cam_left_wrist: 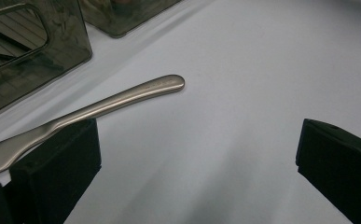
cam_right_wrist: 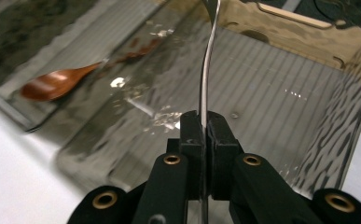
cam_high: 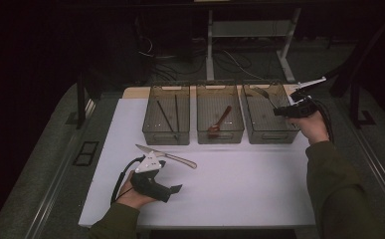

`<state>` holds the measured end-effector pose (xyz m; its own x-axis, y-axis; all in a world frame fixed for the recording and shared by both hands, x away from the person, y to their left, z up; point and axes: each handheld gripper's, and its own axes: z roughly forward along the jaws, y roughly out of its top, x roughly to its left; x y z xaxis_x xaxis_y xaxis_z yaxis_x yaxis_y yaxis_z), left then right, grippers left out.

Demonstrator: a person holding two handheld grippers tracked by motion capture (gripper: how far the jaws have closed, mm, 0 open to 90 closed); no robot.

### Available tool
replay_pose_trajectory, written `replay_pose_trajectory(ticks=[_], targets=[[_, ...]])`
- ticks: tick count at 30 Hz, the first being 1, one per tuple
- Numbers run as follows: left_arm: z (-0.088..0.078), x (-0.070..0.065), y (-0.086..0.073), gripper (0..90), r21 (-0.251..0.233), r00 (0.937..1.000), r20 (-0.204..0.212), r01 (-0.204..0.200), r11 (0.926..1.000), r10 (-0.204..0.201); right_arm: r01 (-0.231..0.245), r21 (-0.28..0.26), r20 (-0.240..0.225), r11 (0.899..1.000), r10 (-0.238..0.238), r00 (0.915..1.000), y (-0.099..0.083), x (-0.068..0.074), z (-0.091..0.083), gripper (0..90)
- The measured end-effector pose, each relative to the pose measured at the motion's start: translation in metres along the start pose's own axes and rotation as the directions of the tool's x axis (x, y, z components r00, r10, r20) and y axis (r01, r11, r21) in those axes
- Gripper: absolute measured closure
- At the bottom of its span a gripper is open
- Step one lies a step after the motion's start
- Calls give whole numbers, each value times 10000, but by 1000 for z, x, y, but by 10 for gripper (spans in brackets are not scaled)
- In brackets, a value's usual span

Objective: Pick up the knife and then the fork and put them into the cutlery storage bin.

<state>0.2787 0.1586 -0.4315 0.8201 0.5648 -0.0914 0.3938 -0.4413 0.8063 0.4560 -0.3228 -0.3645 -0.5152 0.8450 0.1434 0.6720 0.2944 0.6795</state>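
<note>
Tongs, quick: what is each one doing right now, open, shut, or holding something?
Left tongs: open, empty, beside the knife on the white table.
Right tongs: shut on a thin metal utensil over the right-hand bin.

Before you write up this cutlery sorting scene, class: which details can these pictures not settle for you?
- Metal utensil clamped in the right gripper: its working end is cut off by the top edge of the right gripper view, and is too small in the high view.
- Knife: its blade is partly behind a left gripper jaw.
- Contents of the left bin: thin dark sticks, too small to name.
</note>
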Motion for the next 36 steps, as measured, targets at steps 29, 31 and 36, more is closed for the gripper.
replay_pose_trajectory(ticks=[29,31,36], targets=[[0,0,0,0,129,10000,-32,35,9999,-34,160,-1154,-677,9932,-239,9974,-24,20,-24,368],[0,0,0,0,131,10000,-45,31,9999,-30,287,-1234,-778,9919,-385,9962,-29,27,-30,349],[-1,0,0,0,154,9999,-113,33,9999,-32,580,-1437,-993,9879,-727,9924,-45,44,-36,325]])
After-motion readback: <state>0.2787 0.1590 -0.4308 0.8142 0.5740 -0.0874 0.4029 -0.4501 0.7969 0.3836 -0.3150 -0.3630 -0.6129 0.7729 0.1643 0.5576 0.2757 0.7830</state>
